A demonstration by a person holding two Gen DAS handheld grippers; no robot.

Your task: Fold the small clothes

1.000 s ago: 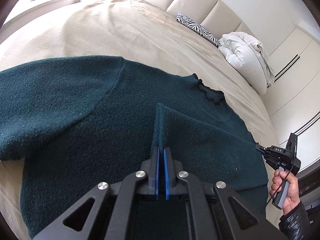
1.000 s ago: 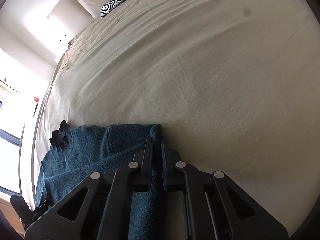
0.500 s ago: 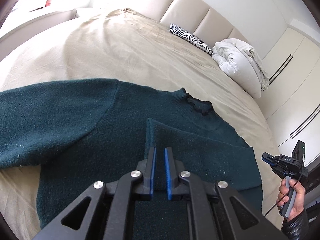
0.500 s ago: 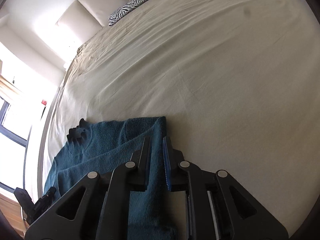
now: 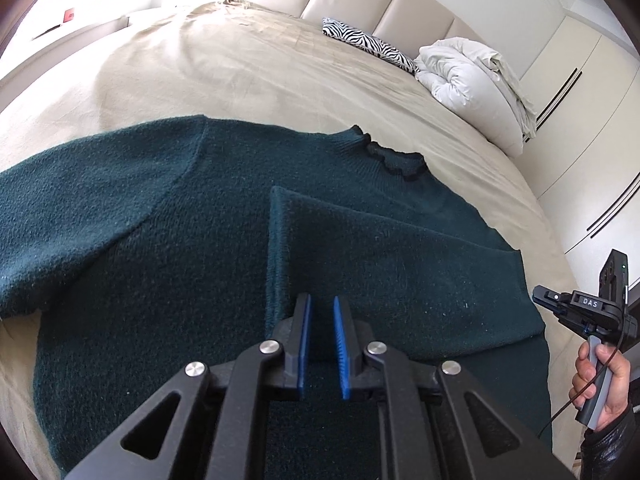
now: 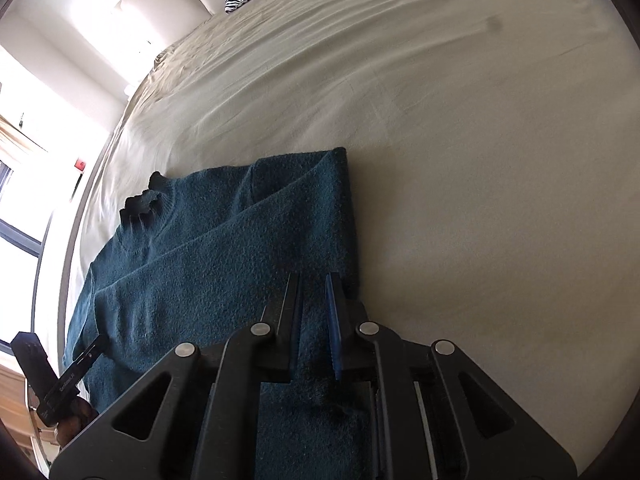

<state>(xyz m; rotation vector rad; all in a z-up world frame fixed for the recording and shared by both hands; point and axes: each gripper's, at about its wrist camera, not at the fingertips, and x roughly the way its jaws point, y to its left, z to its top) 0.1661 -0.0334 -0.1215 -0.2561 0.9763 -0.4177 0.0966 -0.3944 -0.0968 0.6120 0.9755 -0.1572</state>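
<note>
A dark teal sweater (image 5: 160, 240) lies flat on the beige bed, with its frilled collar (image 5: 396, 160) at the far side. One sleeve (image 5: 380, 248) is folded across the body, its cuff end just ahead of my left gripper (image 5: 321, 298). That gripper's jaws are opening; nothing is pinched between the blue pads and only the knit shows below the gap. In the right wrist view the sweater (image 6: 192, 260) shows a straight folded side edge. My right gripper (image 6: 313, 277) hovers over that edge, slightly open and holding nothing. A hand (image 5: 600, 376) holds the right gripper's handle.
A beige sheet (image 6: 480, 160) spreads wide beyond the sweater. By the padded headboard lie a zebra-print pillow (image 5: 368, 42) and a bundled white duvet (image 5: 472, 76). White wardrobe doors (image 5: 580, 100) stand past the bed's right side. Bright windows are on the left in the right wrist view.
Both grippers let go of the cloth and drew back. The sleeve end that the left pads held raised now lies flat on the sweater, and the right-hand fold edge rests on the bed.
</note>
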